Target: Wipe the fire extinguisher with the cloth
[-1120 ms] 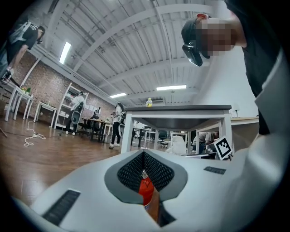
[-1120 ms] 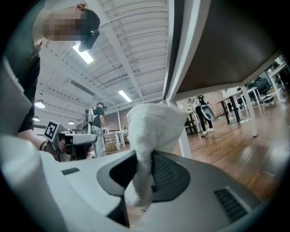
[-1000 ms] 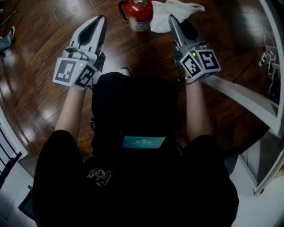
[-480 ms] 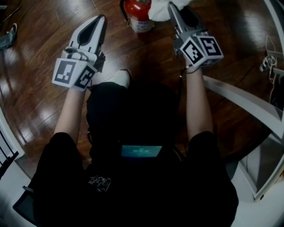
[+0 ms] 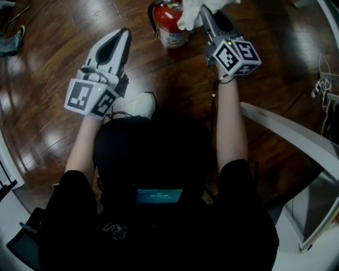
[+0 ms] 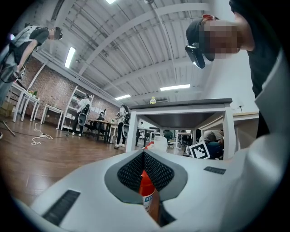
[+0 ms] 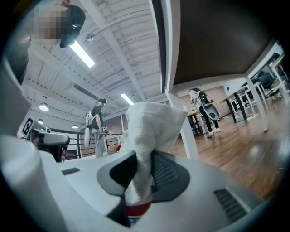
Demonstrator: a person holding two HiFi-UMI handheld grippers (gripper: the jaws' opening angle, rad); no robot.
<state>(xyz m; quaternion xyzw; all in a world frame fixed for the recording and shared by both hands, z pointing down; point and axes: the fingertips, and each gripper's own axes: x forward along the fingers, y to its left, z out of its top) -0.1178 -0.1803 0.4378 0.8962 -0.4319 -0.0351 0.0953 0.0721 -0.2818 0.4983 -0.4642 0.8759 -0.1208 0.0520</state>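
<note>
Item one: fire extinguisher (image 5: 170, 24), a red metal cylinder with a pale label band, upright on the glossy wooden floor (image 5: 53, 63) at twelve o'clock in our head view. Item two: cloth (image 5: 193, 13), white, thick terry, bunched. Our right hand-held gripper (image 5: 203, 11) is clamped on it and brings it to the cylinder's two o'clock side, we judge for wiping. Left hand-held gripper (image 5: 125, 35), smooth white plastic, lies at ten o'clock with jaws together on nothing, apart from the extinguisher.
</note>
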